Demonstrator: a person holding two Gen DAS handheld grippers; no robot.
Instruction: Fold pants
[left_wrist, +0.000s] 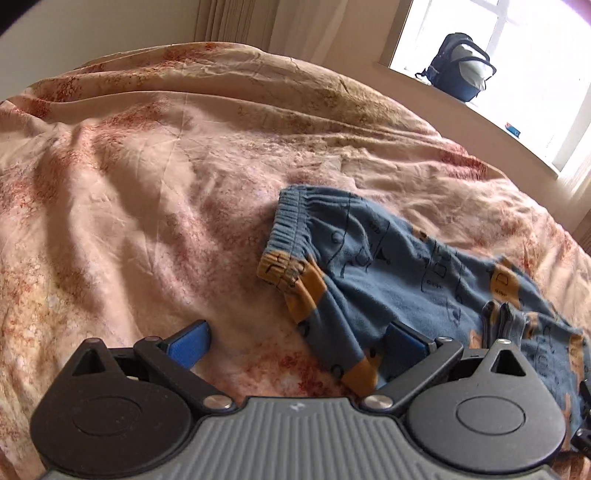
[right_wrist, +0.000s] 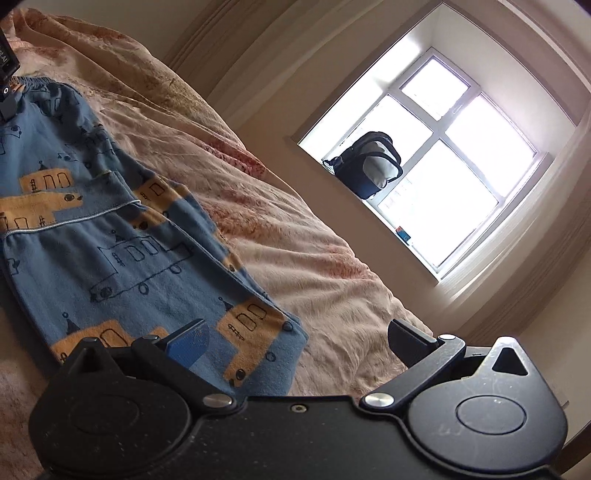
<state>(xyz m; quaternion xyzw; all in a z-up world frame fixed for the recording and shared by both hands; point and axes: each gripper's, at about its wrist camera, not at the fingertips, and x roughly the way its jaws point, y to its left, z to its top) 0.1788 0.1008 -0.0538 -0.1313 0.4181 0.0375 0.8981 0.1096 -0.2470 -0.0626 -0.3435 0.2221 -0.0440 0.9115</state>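
Note:
Blue pants with mustard patches and line drawings lie on the bed, the elastic waistband at the far left end. My left gripper is open and empty, low over the near edge of the pants; its right finger is over the cloth, its left finger over the bedspread. In the right wrist view the pants lie flat, one layer folded over. My right gripper is open and empty at the leg end.
A pink floral bedspread covers the bed, wrinkled. A window is beyond the bed with a dark backpack on its sill; the backpack also shows in the left wrist view. Curtains hang behind the bed.

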